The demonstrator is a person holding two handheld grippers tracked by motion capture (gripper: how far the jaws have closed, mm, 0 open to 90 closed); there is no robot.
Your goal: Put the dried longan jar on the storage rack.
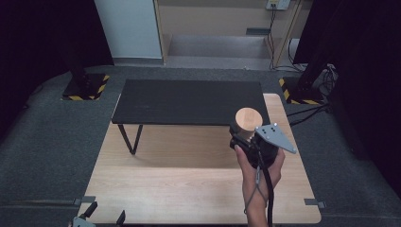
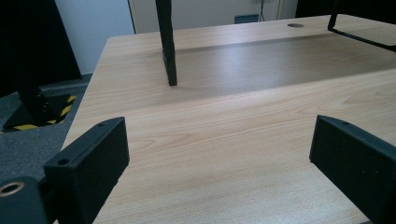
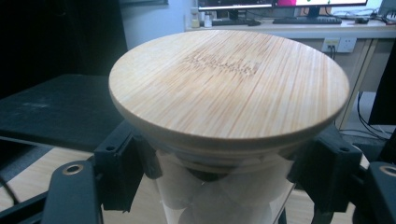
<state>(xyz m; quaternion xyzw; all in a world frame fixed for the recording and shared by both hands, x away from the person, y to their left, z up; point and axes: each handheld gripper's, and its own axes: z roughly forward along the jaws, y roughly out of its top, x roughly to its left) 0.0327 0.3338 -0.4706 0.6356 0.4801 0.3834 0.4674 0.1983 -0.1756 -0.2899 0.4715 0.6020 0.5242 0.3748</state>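
A light wooden table (image 1: 156,179) sits on grey carpet, seen from above, with a person's side at six o'clock. At about seven o'clock, at the table's near left corner, the left gripper (image 1: 101,215) pokes in from the bottom edge. In the left gripper view, the left gripper (image 2: 219,158) has its two black jaws standing wide apart with nothing between them, just bare table (image 2: 224,140) under the gap. A thin black leg (image 2: 167,42) stands on the wood at about twelve o'clock from those jaws.

Across the far half of the table, from ten to one o'clock, stands a low black shelf (image 1: 189,101) on thin metal legs.

At about three o'clock from the table's middle, the person's right hand (image 1: 257,177) holds the right gripper (image 1: 241,135) up over the table, at the shelf's near right corner. Its jaws are clamped on a clear glass jar (image 1: 249,120) with a round bamboo lid. In the right gripper view, the right gripper (image 3: 219,177) squeezes the jar (image 3: 219,196) just under the bamboo lid (image 3: 229,84), one black finger (image 3: 123,170) on each side of the glass. Pale rounded contents show through the glass; what they are cannot be told.
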